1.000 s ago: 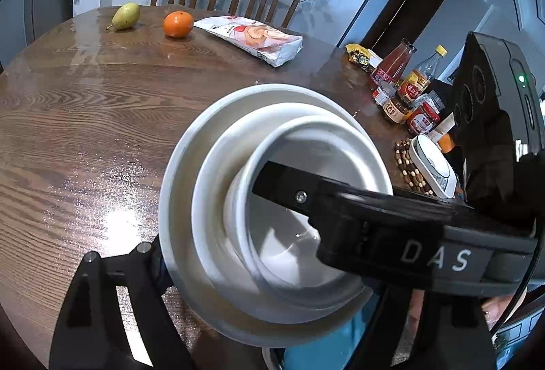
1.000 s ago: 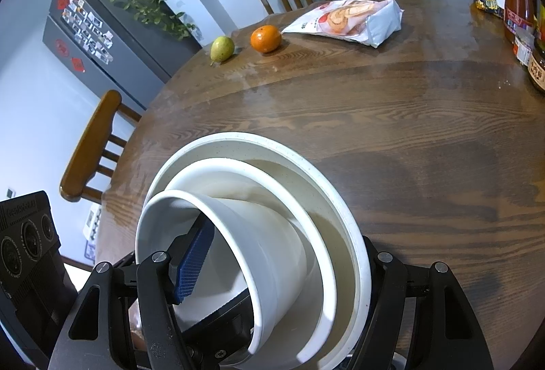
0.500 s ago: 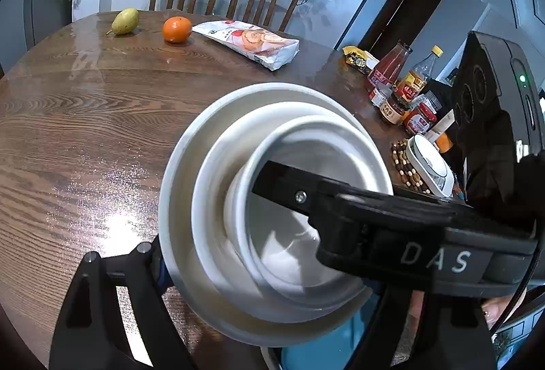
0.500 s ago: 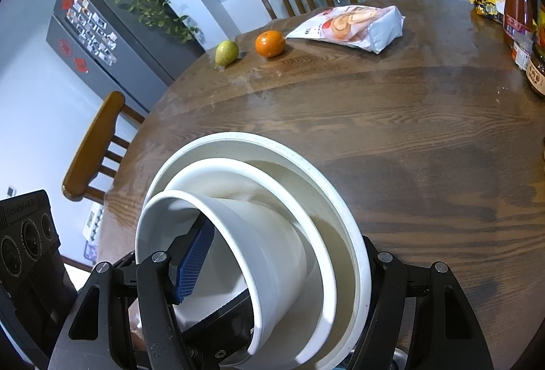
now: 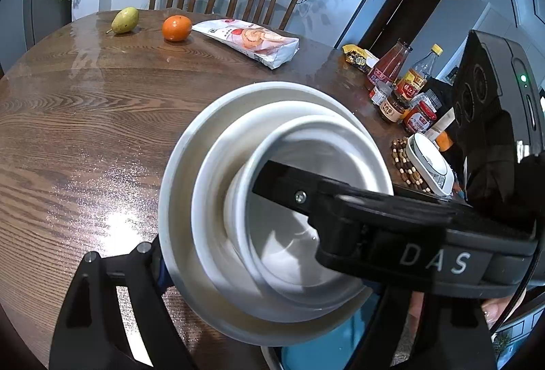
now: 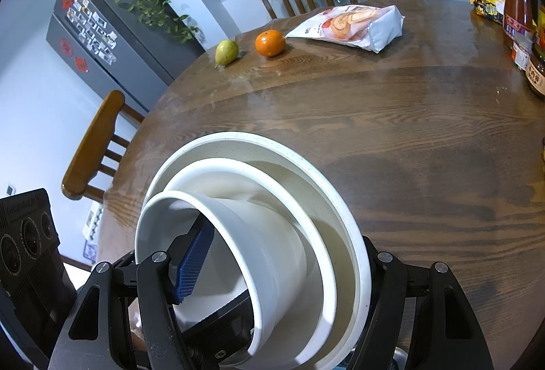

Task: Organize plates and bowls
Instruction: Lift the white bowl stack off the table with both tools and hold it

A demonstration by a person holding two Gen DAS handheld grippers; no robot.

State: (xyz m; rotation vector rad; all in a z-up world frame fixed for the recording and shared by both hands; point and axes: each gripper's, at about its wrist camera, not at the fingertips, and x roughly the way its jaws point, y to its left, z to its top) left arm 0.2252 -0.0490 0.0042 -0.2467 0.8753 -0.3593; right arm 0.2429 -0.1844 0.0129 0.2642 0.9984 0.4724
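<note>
On a round wooden desk (image 5: pixel 85 131), one pear (image 5: pixel 125 20), one orange (image 5: pixel 176 28) and one snack bag (image 5: pixel 252 41) lie beyond three nested white dishes (image 5: pixel 272 210), tilted on edge and gripped between the left tool (image 5: pixel 265 254) and right tool (image 6: pixel 272 271); bottles and jars (image 5: pixel 402 94) crowd the right.

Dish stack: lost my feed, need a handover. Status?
Both grippers clamped on nested stack, held tilted above table edge. Left gripper finger inside the inner bowl. Nearby tabletop bare.
</note>
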